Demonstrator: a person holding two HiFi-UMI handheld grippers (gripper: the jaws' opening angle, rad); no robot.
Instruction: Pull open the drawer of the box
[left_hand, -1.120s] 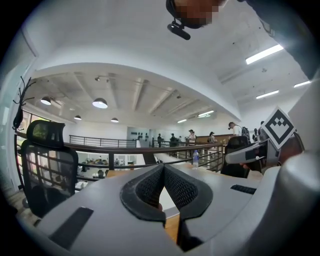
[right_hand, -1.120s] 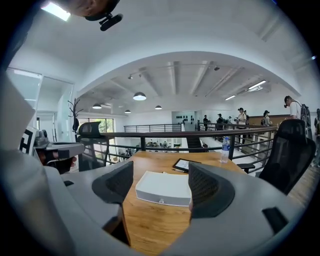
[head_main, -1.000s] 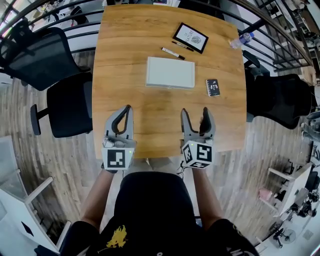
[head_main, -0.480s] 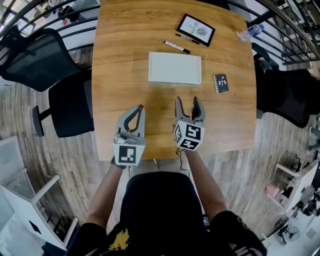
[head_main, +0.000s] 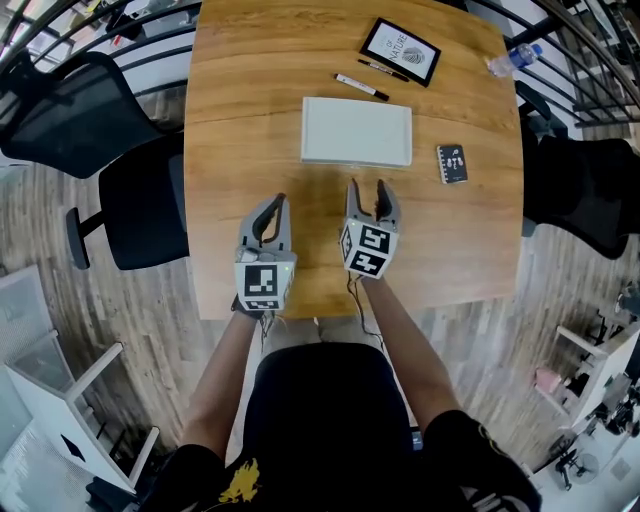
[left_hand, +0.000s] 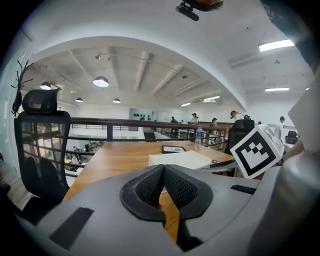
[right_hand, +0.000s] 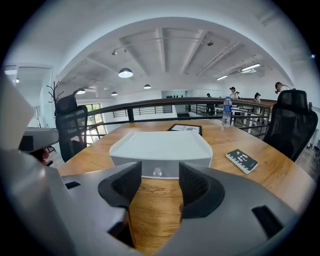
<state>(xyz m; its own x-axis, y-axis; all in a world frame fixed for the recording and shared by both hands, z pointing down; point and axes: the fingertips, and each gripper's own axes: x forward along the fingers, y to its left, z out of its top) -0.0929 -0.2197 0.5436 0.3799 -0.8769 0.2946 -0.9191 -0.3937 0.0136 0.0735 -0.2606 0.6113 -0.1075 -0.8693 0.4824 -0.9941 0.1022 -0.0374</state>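
A flat pale grey box (head_main: 357, 132) lies in the middle of the wooden table (head_main: 240, 120). Its drawer front faces me, shut, with a small round knob (right_hand: 157, 172). My right gripper (head_main: 368, 190) points at that front from a short way off; its jaws are closing with only air between them, and the knob lines up with the gap. The box (right_hand: 160, 150) fills the middle of the right gripper view (right_hand: 157, 186). My left gripper (head_main: 270, 207) rests lower left of the box, shut and empty, pads (left_hand: 172, 187) touching.
Behind the box lie a black and white marker (head_main: 361, 87) and a framed card (head_main: 400, 52). A small black booklet (head_main: 452, 164) sits to the box's right, a water bottle (head_main: 510, 62) at the far right corner. Black office chairs (head_main: 95, 110) stand on both sides.
Both grippers have moved forward over the table toward the box; the right one went further and swung left to face the drawer front. Its jaws have narrowed.
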